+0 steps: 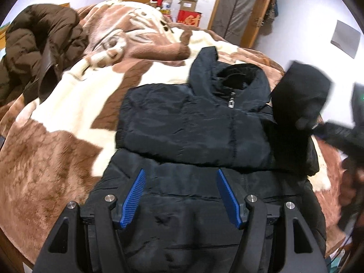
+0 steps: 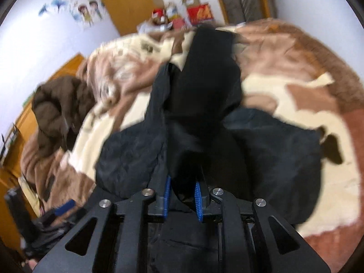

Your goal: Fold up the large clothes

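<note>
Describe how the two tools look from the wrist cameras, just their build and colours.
Both match. The left tool has matte black angular linkage arms with triangular cut-outs, silver round pivot bolts, and blue ribbed pads on its two fingers. The right tool shows the same black frame, silver bolts and blue ribbed pads. No cables, sleeves or markings are visible.

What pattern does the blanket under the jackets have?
The blanket has large brown and cream patches; the left wrist view shows it best.
</note>
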Demonstrator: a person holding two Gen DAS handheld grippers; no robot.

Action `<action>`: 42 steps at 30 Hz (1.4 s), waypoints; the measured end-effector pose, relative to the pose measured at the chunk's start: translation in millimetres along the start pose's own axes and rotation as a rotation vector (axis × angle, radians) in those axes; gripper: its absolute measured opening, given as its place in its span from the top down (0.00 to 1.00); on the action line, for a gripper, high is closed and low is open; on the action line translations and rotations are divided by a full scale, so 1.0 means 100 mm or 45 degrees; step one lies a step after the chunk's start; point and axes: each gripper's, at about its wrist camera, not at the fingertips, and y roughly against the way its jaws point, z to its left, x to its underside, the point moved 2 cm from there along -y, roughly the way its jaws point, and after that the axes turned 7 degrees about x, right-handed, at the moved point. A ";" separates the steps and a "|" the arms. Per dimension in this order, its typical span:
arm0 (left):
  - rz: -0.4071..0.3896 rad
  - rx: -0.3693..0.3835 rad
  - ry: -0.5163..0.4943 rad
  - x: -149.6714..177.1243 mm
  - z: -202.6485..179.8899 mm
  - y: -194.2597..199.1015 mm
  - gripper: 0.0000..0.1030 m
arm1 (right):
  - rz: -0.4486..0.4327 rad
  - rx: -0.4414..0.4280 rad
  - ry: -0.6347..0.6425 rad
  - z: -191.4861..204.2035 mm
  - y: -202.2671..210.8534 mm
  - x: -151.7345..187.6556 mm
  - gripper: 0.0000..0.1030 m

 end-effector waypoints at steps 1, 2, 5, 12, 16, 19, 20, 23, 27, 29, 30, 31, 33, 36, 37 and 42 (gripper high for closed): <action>0.003 -0.003 0.010 0.01 0.04 -0.01 0.35 | 0.039 -0.013 0.012 0.04 -0.16 0.04 0.74; 0.006 -0.005 0.019 0.02 0.08 -0.02 0.35 | 0.078 -0.017 0.023 0.05 -0.29 0.10 0.70; 0.019 -0.003 0.035 0.03 0.14 -0.05 0.35 | 0.126 -0.032 0.059 0.13 -0.50 0.22 0.51; -0.019 0.052 -0.011 -0.23 -0.06 -0.08 0.35 | -0.016 -0.145 0.075 0.11 0.00 0.20 0.47; -0.043 0.126 -0.068 -0.41 -0.38 -0.21 0.35 | -0.172 -0.106 0.059 -0.15 0.42 0.12 0.47; -0.029 0.183 -0.121 -0.50 -0.67 -0.45 0.35 | -0.219 0.046 -0.032 -0.69 0.54 0.10 0.47; -0.018 0.210 -0.135 -0.52 -0.76 -0.54 0.35 | -0.206 0.093 -0.064 -0.85 0.51 0.10 0.47; 0.014 0.209 -0.204 -0.54 -0.98 -0.88 0.38 | -0.148 0.222 -0.163 -1.31 0.29 0.11 0.62; 0.122 0.052 -0.250 -0.47 -0.92 -1.41 0.55 | -0.023 0.256 -0.149 -1.43 -0.22 0.14 0.65; 0.143 0.015 -0.229 -0.41 -0.80 -1.58 0.55 | 0.039 0.243 -0.118 -1.41 -0.46 0.20 0.65; 0.139 0.003 -0.236 -0.39 -0.78 -1.61 0.55 | 0.048 0.256 -0.098 -1.42 -0.53 0.23 0.65; 0.134 -0.002 -0.246 -0.37 -0.78 -1.63 0.55 | 0.047 0.282 -0.071 -1.40 -0.58 0.24 0.65; 0.130 -0.018 -0.266 -0.33 -0.80 -1.66 0.55 | 0.044 0.322 -0.020 -1.34 -0.64 0.26 0.65; 0.155 -0.039 -0.269 -0.36 -0.82 -1.62 0.56 | 0.061 0.319 -0.034 -1.35 -0.57 0.21 0.65; 0.167 -0.041 -0.263 -0.38 -0.84 -1.58 0.57 | 0.053 0.314 -0.042 -1.36 -0.49 0.18 0.65; 0.038 0.044 -0.248 -0.70 -0.91 -1.16 0.58 | -0.113 0.269 -0.067 -1.41 -0.05 -0.08 0.65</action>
